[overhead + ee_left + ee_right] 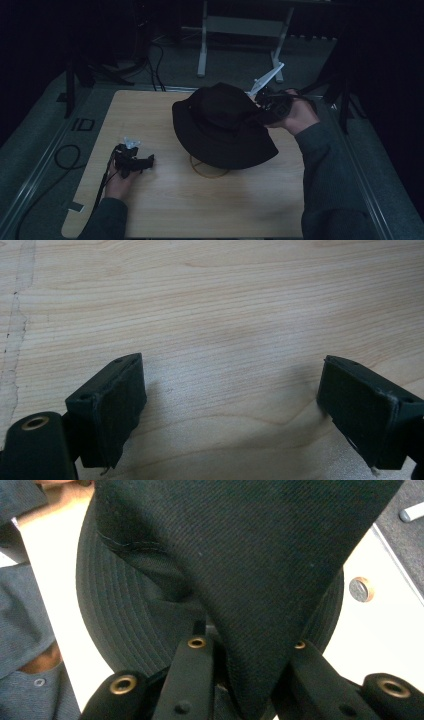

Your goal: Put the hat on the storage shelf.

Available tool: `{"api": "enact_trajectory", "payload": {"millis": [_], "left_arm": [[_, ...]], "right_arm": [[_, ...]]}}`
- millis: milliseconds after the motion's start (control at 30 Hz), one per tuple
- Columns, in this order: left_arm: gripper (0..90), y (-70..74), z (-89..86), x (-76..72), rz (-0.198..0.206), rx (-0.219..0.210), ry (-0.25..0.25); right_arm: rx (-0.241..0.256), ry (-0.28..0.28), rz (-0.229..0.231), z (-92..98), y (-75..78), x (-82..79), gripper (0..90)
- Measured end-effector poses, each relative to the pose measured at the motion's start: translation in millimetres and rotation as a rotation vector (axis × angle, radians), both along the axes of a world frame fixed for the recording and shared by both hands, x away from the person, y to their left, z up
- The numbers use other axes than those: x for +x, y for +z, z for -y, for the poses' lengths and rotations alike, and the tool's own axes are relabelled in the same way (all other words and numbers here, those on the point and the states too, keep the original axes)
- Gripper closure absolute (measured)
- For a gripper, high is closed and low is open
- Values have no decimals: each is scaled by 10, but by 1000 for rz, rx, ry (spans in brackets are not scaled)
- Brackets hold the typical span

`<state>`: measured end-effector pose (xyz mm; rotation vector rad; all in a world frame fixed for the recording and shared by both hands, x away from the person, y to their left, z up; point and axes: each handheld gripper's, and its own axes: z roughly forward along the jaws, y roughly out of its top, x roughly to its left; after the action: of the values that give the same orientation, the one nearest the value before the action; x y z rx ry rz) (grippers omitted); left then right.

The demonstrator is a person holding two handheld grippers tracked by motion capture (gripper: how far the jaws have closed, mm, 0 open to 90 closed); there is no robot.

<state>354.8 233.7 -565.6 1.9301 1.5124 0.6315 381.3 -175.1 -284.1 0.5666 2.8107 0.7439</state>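
— Dim room, pale wooden table [165, 210]; where's the black hat [220, 125]?
— Mid-table over a wooden ring stand [210, 172]; the right gripper [265, 107] pinches its crown fabric; the left gripper [142, 162] rests spread, holding nothing.
— Risk?
— Probably 1: the fold slips free; the hat drops crooked, missing the stand.

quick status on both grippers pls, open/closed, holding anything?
Left gripper: open, nothing between the jaws, low over the wooden table.
Right gripper: closed on a fold of the black hat's crown.
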Motion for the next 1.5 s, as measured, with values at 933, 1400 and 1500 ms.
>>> {"api": "enact_trajectory", "payload": {"millis": [933, 1400, 1500], "left_arm": [[124, 0, 0, 0, 0, 0, 0], [124, 0, 0, 0, 0, 0, 0], [124, 0, 0, 0, 0, 0, 0]], "right_arm": [[-35, -52, -9, -244, -161, 106, 569], [-29, -132, 10, -329, -193, 171, 304], [-30, -146, 20, -342, -197, 176, 262]]}}
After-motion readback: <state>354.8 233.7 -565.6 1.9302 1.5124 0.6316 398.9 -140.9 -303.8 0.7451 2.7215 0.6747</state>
